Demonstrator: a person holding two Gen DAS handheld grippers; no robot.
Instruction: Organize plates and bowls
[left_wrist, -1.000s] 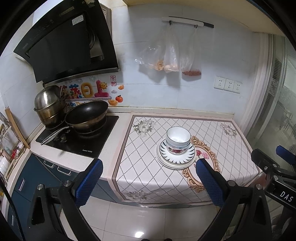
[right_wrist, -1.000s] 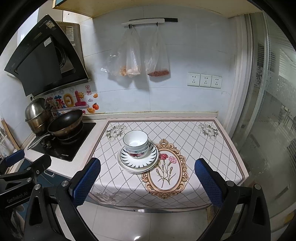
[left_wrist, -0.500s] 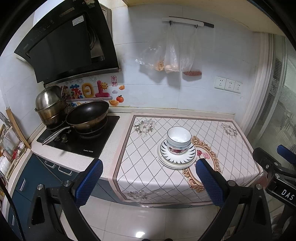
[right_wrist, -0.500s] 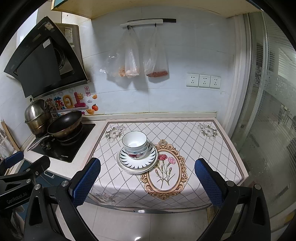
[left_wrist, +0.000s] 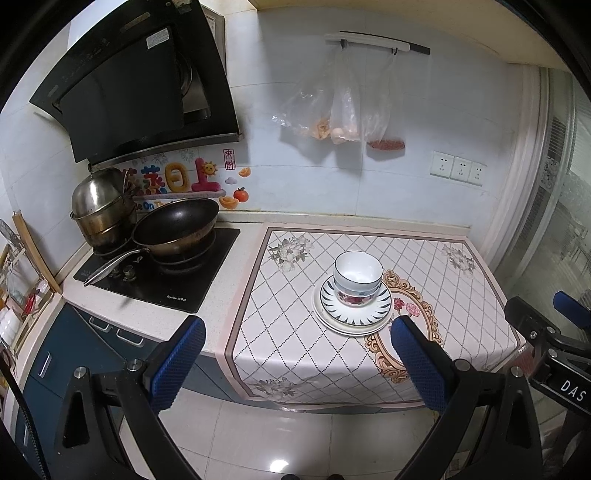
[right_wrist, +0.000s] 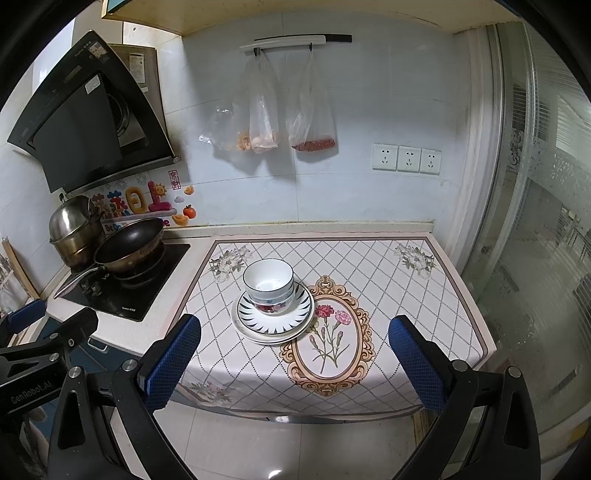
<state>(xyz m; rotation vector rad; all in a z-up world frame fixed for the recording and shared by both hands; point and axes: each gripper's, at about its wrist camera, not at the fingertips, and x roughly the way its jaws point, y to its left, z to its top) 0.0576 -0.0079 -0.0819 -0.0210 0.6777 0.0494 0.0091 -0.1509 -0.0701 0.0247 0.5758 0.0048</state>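
A white bowl nests in a flower-patterned bowl, stacked on a black-and-white striped plate over a plain white plate. The stack stands mid-counter on the patterned cloth. My left gripper hangs open in front of the counter edge, well short of the stack, holding nothing. My right gripper is open too, also back from the counter and off the floor side. Each gripper shows at the edge of the other's view.
A black wok and a steel pot sit on the hob at the left. Plastic bags hang from a wall rail. A glass door bounds the right side. Tiled floor lies below.
Both grippers drifted slightly; the stack sits a touch higher and farther in both views. Nothing was gripped or let go.
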